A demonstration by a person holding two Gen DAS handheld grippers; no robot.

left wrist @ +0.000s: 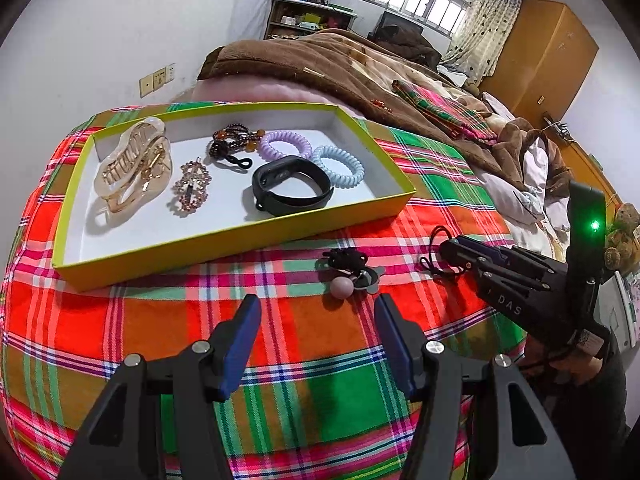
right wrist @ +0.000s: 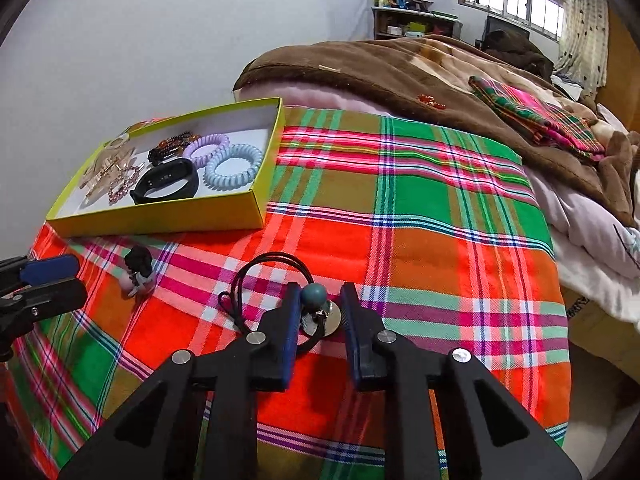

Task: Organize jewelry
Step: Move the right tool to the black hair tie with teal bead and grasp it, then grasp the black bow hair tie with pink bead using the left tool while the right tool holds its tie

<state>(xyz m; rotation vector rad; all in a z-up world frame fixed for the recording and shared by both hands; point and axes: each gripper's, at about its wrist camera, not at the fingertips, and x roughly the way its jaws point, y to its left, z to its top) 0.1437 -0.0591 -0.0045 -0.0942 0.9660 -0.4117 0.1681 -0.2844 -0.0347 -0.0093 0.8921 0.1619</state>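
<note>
Right wrist view: your right gripper (right wrist: 320, 312) is sitting open around the black hair tie (right wrist: 276, 276). Your left gripper (left wrist: 316, 320) is hanging open, holding nothing

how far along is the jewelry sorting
Done: claw clip, black band and coil ties lie in the yellow box. In hand: right hand-held gripper straddles the teal-bead tie. Left: the pink-bead tie on the cloth.

woven plaid cloth (left wrist: 280, 360) on bed, matt. cardboard box (left wrist: 224, 240), yellow outside, white matt inside. glossy translucent plastic hair claw (left wrist: 132, 164); smooth coiled plastic hair ties (left wrist: 338, 166); matt black rubbery wristband (left wrist: 292, 192). fuzzy brown blanket (left wrist: 320, 64). matt black plastic left gripper (left wrist: 316, 316), blue pads, shiny metal pins.
</note>
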